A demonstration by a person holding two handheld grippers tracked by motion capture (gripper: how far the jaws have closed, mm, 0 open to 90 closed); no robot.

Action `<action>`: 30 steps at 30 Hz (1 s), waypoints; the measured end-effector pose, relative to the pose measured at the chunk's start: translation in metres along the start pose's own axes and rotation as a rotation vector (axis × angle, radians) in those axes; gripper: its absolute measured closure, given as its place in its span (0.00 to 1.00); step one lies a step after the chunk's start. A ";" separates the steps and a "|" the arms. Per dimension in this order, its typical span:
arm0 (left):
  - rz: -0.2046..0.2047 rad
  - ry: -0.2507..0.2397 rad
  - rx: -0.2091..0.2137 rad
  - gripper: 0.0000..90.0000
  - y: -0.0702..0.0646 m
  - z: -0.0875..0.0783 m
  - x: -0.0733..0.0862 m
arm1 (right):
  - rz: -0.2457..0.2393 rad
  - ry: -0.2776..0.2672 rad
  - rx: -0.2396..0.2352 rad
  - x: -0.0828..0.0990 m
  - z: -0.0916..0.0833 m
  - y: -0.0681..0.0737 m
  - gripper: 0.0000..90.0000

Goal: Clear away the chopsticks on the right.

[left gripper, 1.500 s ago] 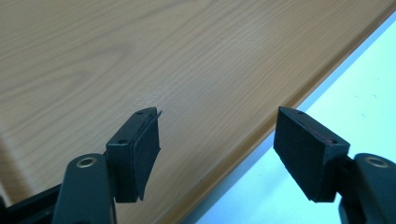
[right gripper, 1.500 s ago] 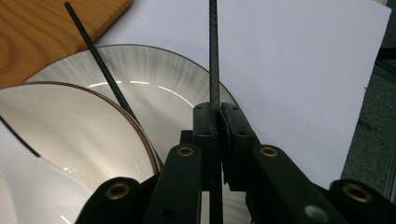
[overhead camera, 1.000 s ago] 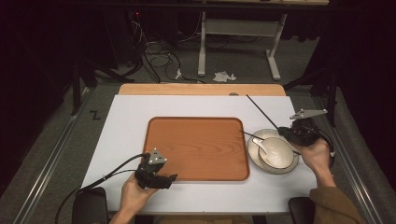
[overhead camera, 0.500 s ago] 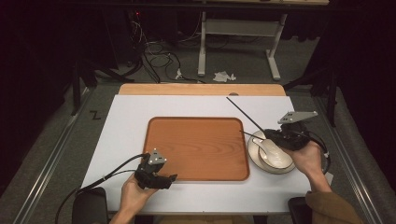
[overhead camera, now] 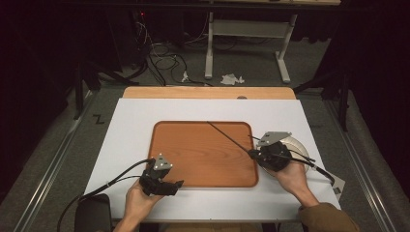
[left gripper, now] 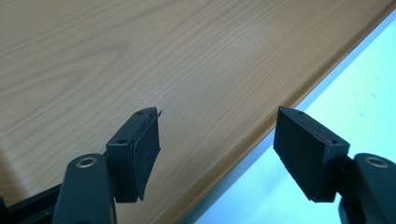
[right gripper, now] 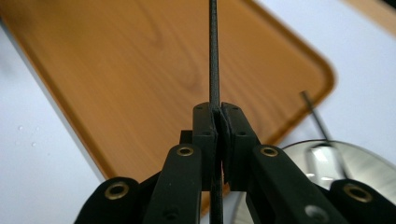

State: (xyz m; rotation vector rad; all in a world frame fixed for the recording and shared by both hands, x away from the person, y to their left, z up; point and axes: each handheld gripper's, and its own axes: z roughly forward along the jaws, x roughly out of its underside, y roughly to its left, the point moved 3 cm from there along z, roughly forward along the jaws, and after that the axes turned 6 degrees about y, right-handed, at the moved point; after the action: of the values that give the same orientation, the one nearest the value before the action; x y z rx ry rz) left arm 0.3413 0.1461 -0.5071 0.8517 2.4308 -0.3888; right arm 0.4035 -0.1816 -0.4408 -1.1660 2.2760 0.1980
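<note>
A brown wooden tray [overhead camera: 193,150] lies in the middle of the white table top [overhead camera: 130,135]. My right gripper [overhead camera: 253,154] hangs at the tray's right edge, shut on a thin black stick [overhead camera: 227,136] that slants up and left over the tray. In the right gripper view the pads [right gripper: 207,126] pinch the stick [right gripper: 214,56] above the tray [right gripper: 140,70]. My left gripper [overhead camera: 178,184] rests at the tray's front edge, open. In the left gripper view its jaws [left gripper: 217,140] stand wide over the tray's rim [left gripper: 140,56], with nothing between them.
A pale round bowl [overhead camera: 297,145] sits on the table right of the tray, partly behind my right hand. A second thin black stick [right gripper: 317,119] lies by the bowl [right gripper: 369,163]. A wooden strip [overhead camera: 208,93] runs along the table's far edge.
My right gripper has carried the black stick leftward, from above the bowl to the tray's right edge. The left gripper has stayed put.
</note>
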 end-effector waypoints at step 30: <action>0.000 -0.001 0.003 0.35 -0.001 0.000 0.000 | -0.038 0.240 -0.021 0.012 0.074 0.024 0.92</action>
State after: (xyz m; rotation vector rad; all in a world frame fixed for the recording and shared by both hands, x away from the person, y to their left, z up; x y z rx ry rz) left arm 0.3403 0.1459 -0.5070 0.8526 2.4302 -0.3926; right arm 0.4100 -0.1482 -0.5113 -1.3036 2.4602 0.0706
